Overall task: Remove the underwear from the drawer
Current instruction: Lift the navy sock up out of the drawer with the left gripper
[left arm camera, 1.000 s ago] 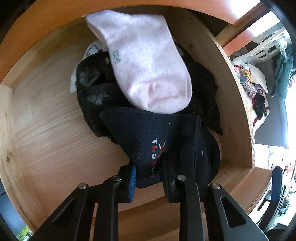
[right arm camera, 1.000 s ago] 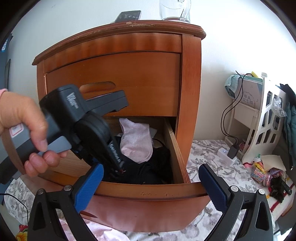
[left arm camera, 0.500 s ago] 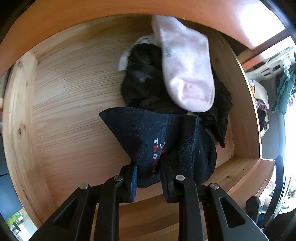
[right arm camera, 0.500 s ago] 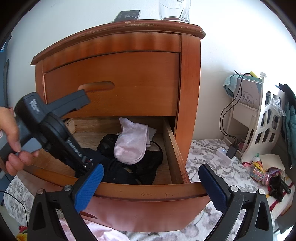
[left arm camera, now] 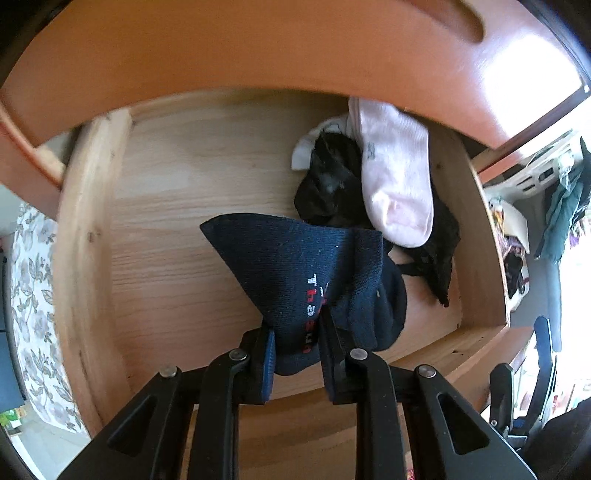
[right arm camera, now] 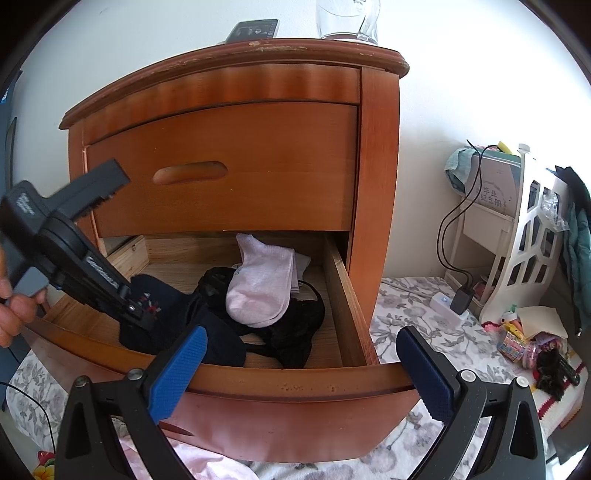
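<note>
Two grippers: both visible, one loaded, one idle.
Left gripper (left arm camera: 295,354): clamped on dark navy knitted garment with red and white lettering (left arm camera: 306,273); fabric bunched between pads, most of it hanging free.
Right gripper (right arm camera: 299,373): jaws spread wide, empty, held in front of open lower wooden drawer (right arm camera: 295,380).
Garment location: lifted clear of drawer floor but within drawer outline, near front left.
Remaining contents: pale pink ribbed sock (left arm camera: 397,184) lying on black lacy fabric pile (left arm camera: 328,184) at right side of drawer, with strip of white cloth (left arm camera: 306,151) under back edge.
Risk 1: slip from grip; cause, hold on one edge only, bulk of weight hanging.
Risk 2: snag on drawer front lip or on closed upper drawer (right arm camera: 229,170) during withdrawal; cause, trailing fabric.
Risk 3: black pile dragged along; cause, contact with navy garment, separation not clear.
Left wrist view only: pad contact on fabric, lettering, bare drawer floor.
Right wrist view only: hand (right arm camera: 11,310) on left tool, whole nightstand (right arm camera: 380,184), glass mug (right arm camera: 347,18) on top, floral bedding (right arm camera: 406,306).
</note>
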